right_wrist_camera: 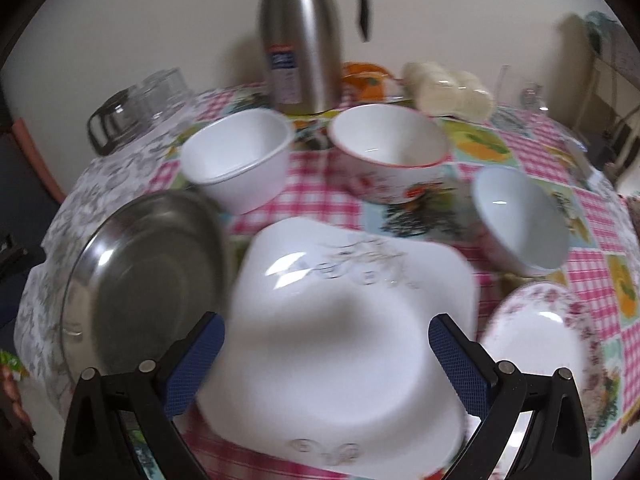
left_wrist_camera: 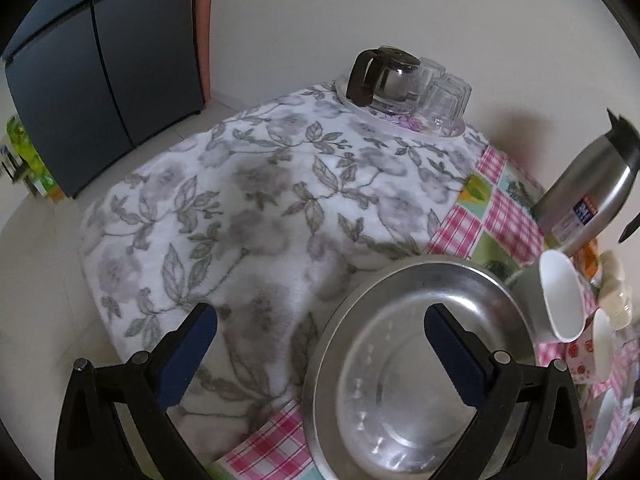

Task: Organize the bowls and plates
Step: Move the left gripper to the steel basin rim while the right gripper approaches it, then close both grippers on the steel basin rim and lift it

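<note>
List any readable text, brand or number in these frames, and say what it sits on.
Nothing can be read.
Steel thermos jug: blue and red label with print, too blurred to read in either view.
Green packaging at the left edge of the left wrist view: no legible words.
Plates and bowls: only floral patterns, no text.

left wrist: close above the table's (left_wrist_camera: pixel 500 216) left edge, facing its far corner.
right wrist: low, facing the back wall.
shared: steel plate (left_wrist_camera: pixel 416 364) (right_wrist_camera: pixel 144 280), thermos (left_wrist_camera: pixel 592 192) (right_wrist_camera: pixel 304 40).
</note>
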Available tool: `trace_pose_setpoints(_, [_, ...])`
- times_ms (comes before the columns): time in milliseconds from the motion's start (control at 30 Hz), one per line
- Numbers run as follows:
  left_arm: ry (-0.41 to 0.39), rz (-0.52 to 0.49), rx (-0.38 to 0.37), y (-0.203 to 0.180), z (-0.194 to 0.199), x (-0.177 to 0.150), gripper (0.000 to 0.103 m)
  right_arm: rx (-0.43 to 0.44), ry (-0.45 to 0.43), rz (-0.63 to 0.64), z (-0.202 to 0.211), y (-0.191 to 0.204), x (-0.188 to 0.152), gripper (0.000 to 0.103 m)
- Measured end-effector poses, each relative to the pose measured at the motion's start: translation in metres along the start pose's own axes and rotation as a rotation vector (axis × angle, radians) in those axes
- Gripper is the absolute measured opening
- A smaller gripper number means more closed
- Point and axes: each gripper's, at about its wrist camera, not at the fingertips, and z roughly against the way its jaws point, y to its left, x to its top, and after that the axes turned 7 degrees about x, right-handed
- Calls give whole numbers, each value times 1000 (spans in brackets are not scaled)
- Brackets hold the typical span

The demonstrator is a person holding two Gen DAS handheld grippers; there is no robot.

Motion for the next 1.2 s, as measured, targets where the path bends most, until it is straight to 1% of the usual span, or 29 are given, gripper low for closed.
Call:
trace_pose_setpoints(67, [31, -10, -11, -2, -7, -2, 103, 17, 8, 14, -6, 9, -2, 103])
trace_pose_setpoints(167, [99, -70, -15, -9, -21, -6, 103, 41, 15, 22, -12, 18, -6, 103])
trace_pose_setpoints(200, [123, -67, -29, -10, -25, -8, 103, 47, 15, 25, -13, 20, -7, 103])
trace_pose_setpoints(267, [148, -12, -83, -6, -32, -10, 103, 60, 15, 32, -15, 24, -7, 103])
trace_pose_setpoints(300, [164, -1, -81, -6, -36, -11, 103, 68, 14, 32, -17, 25, -7, 103])
trace_pose_setpoints(333, [179, -9, -61, -6, -39, -13, 103, 75, 15, 32, -19, 26, -7, 103])
trace_pose_setpoints(433, [196, -23, -35, -8, -46, -16, 102, 96, 18, 46, -23, 29, -7, 103])
trace_pose_setpoints(500, [208, -23, -29, -8, -49, -17, 96, 109, 13, 54, -23, 32, -6, 102])
trace_pose_setpoints(567, [212, -33, -21, -9, -50, -18, 80, 124, 8, 61, -23, 35, -6, 98])
trace_pose_setpoints(633, [220, -39, -17, -11, -52, -20, 73, 132, 3, 72, -24, 37, -5, 94])
trace_pose_setpoints(667, [224, -37, -22, -11, -53, -20, 66, 134, 3, 76, -25, 38, -6, 93])
trace_pose_setpoints(700, [228, -34, -31, -12, -54, -21, 61, 136, 3, 78, -25, 39, -6, 92])
trace_pose_setpoints(733, [231, -32, -37, -12, -55, -21, 53, 139, 0, 80, -25, 40, -6, 91])
trace_pose_setpoints(767, [230, -34, -37, -12, -55, -21, 48, 140, -3, 84, -25, 41, -6, 89])
trace_pose_setpoints(800, [231, -38, -34, -13, -56, -21, 48, 142, -5, 88, -24, 42, -6, 86])
trace_pose_setpoints(867, [230, -42, -10, -13, -56, -22, 47, 147, -11, 93, -24, 44, -5, 86])
trace_pose_setpoints(900, [228, -41, 10, -11, -57, -22, 45, 153, -14, 91, -24, 44, -5, 86])
trace_pose_setpoints(933, [228, -41, 20, -10, -57, -22, 40, 162, -16, 89, -24, 45, -5, 85])
trace_pose_setpoints(1000, [230, -33, 12, -7, -57, -22, 39, 175, -14, 90, -25, 46, -5, 82])
trace_pose_setpoints(1133, [222, -12, 38, 2, -55, -21, 35, 196, -12, 95, -26, 49, -5, 75])
trace_pose_setpoints(1200, [218, 9, 40, 8, -54, -19, 35, 214, -10, 101, -27, 52, -6, 71])
